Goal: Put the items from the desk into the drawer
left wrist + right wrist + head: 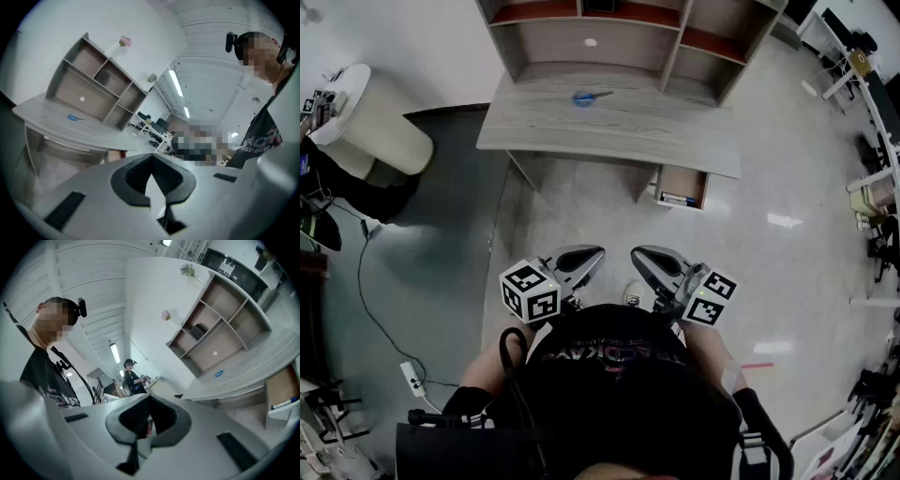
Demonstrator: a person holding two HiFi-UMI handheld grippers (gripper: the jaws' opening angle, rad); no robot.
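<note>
1. Your left gripper (592,255) and right gripper (641,255) are both held close in front of your body. Each has its jaws pressed together with nothing between them.
2. The blue-handled scissors (590,97) lie flat on the desk (609,131), near the middle of the top and well apart from both grippers. A stretch of bare floor lies between you and the desk.
3. The drawer (682,184) stands pulled open under the desk's right end. A pen (678,199) lies along its front edge.
4. A shelf unit (675,42) rises from the back of the desk, the same pale wood grain. A small white round thing (591,42) shows in its lower opening.
5. The floor (769,169) is pale and glossy to the right and darker grey to the left. There a white round stand (366,127) sits, and a cable runs to a power strip (412,378).
</note>
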